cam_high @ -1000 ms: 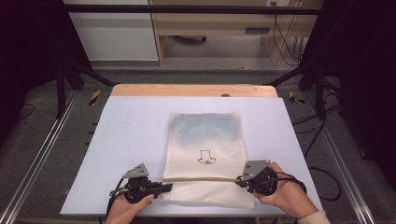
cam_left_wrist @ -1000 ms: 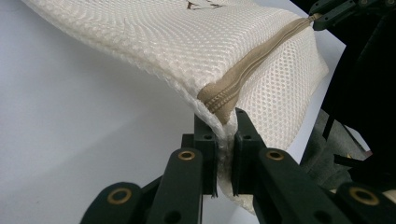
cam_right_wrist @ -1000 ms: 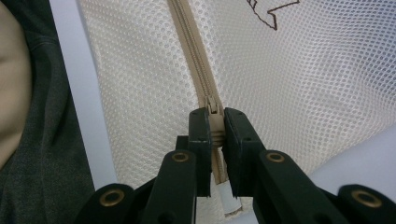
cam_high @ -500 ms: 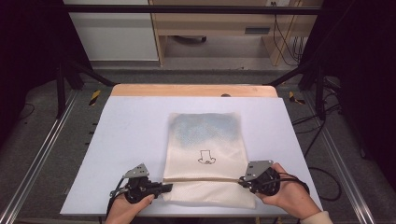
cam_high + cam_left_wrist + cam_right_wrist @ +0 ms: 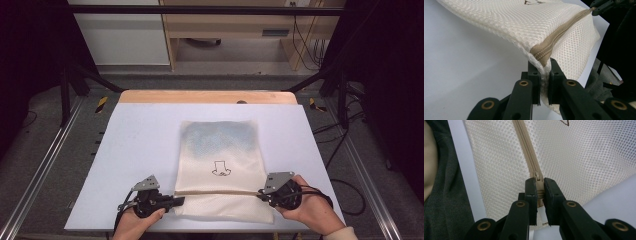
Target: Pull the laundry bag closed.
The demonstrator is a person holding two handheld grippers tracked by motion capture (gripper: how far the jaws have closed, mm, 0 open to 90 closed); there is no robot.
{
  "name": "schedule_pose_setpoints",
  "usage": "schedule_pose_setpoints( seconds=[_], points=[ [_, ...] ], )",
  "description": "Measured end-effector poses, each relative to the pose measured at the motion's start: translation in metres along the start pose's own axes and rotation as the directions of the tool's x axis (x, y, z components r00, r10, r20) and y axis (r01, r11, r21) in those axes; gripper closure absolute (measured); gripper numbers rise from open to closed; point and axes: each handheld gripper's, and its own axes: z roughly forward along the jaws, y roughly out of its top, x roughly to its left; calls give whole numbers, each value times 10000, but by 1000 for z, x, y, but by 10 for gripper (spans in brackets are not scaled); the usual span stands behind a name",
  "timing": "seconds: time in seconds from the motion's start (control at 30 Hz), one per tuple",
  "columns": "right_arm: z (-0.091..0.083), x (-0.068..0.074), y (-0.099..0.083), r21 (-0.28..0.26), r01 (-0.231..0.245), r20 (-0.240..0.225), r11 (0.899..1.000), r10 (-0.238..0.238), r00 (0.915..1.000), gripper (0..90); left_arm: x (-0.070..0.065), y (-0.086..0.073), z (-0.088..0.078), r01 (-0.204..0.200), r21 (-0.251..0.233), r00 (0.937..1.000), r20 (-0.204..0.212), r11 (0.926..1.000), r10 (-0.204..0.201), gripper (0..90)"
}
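Nothing has really moved since the earlier frame: both hands sit in the same spots at the near edge of the counter (image 5: 150,135), and the mesh bag (image 5: 220,165) lies exactly where it did, flat in the middle of the white surface with its near end toward the person. Left claw (image 5: 176,201) is pinched tight on the left edge of the bag, right where the tan zipper (image 5: 220,191) ends; in the left gripper view its jaws are clamped on the fabric corner (image 5: 543,67) with barely any gap, and the mesh is lifted off the surface a bit there. Right claw (image 5: 261,194) is on the opposite edge, at the other end of that zipper line. In the right gripper view its jaws are squeezed together on the zipper pull (image 5: 538,182), with the zipper tape running straight away from it across the mesh. So both claws are pressed closed, each gripping one end of the zipper, and the zipper is stretched in a line between them. Bag itself is cream mesh with a small black drawing (image 5: 220,169) on it and something bluish showing through the far half.
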Motion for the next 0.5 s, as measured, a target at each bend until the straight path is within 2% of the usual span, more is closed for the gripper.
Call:
schedule_pose_setpoints(
  seconds=[0.3, 0.5],
  points=[
    [2, 1, -1, 146, 143, -102, 9998, -142, 9998, 820, 0, 0, 0, -21, 27, 10000, -3, 10000, 21, 829],
    [1, 0, -4, 165, 39, -59, 9999, -38, 10000, 820, 0, 0, -1, -7, -2, 10000, 11, 10000, 7, 829]
  ],
)
